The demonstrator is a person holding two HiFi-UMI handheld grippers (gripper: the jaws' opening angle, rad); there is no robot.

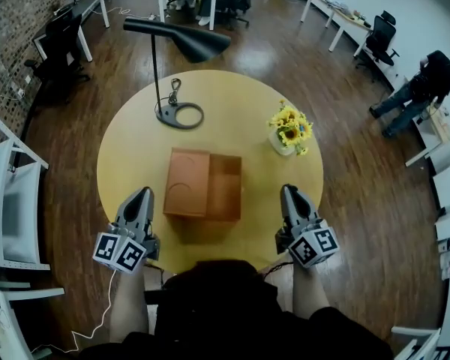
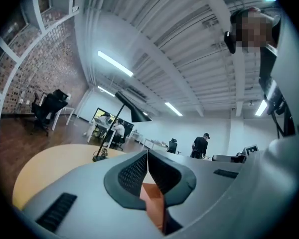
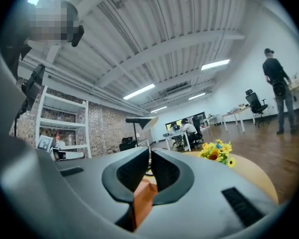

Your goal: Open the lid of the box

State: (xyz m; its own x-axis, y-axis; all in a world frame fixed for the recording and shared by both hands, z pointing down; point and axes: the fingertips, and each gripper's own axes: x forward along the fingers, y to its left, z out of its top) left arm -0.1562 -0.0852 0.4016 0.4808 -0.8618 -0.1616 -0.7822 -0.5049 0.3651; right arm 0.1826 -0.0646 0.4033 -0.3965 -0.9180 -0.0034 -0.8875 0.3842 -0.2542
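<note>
An orange-brown box (image 1: 203, 184) lies in the middle of the round yellow table (image 1: 127, 148). It shows as two halves side by side: a left panel with a curved line and a darker right half. My left gripper (image 1: 143, 191) rests at the table's near edge, left of the box and apart from it, jaws shut on nothing. To the right of the box my right gripper (image 1: 287, 189) is likewise apart from it, its jaws together and holding nothing. Below the closed jaws of the left gripper (image 2: 147, 153) and the right gripper (image 3: 149, 151), the box (image 2: 154, 200) (image 3: 143, 198) shows.
A black desk lamp (image 1: 178, 115) stands at the back of the table, its shade (image 1: 195, 42) reaching right. A vase of sunflowers (image 1: 289, 130) sits at the back right. White chairs (image 1: 15, 201) stand to the left. Desks and people fill the far room.
</note>
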